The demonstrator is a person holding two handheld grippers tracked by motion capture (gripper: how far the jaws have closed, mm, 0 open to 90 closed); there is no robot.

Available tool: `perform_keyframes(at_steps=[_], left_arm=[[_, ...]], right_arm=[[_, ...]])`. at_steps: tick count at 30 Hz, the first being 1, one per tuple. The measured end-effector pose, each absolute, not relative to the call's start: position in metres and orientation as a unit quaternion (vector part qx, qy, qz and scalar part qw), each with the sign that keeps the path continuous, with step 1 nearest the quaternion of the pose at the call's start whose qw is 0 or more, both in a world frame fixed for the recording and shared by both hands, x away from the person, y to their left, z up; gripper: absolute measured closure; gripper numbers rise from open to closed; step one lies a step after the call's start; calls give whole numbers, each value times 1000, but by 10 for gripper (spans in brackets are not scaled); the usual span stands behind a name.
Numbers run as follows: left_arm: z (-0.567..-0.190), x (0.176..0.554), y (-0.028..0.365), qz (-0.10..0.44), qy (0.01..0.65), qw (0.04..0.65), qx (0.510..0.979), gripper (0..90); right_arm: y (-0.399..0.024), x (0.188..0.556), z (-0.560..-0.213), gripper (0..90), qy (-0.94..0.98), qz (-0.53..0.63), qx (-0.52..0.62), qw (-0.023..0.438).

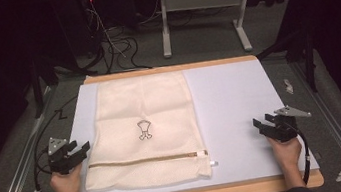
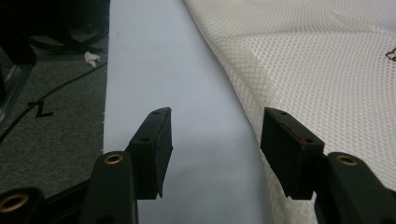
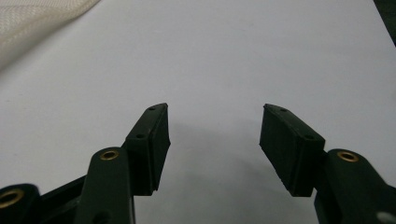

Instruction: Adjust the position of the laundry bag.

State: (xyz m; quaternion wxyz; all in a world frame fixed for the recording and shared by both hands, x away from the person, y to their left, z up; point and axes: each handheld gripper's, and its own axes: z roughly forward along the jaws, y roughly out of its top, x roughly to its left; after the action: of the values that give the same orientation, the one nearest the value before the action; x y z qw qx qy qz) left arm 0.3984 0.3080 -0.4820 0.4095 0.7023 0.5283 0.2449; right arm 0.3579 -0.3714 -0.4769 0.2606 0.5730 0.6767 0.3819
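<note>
Evidently laundry bag: mesh laundry bag point(image 1: 145, 130) lies flat, zipper point(image 1: 147, 159) nearest the person, handy for opening
left gripper: left gripper point(image 1: 79, 152) jaws apart, empty, beside bag's edge
right gripper: right gripper point(image 1: 262, 125) jaws apart, empty, over bare counter point(image 1: 240, 101)

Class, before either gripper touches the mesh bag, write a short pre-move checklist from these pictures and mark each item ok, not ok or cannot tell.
1. Left gripper jaws open with nothing between them: ok.
2. Right gripper jaws open with nothing between them: ok.
3. Mesh laundry bag lies flat on the white sheet, within its edges: ok.
4. Zipper fully shut, pull at the bag's right end: looks shut, but cannot tell for certain at this sharpness.
5. Left gripper beside the bag's left edge, not touching the mesh: ok.
6. Anything inside the bag: cannot tell; it looks flat.
</note>
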Motion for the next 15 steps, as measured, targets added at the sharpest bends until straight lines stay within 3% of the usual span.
perform_keyframes(at_steps=[15], left_arm=[[-482,398,306,250,533,401,702,431]], right_arm=[[-370,359,-477,438,675,373,579,265]])
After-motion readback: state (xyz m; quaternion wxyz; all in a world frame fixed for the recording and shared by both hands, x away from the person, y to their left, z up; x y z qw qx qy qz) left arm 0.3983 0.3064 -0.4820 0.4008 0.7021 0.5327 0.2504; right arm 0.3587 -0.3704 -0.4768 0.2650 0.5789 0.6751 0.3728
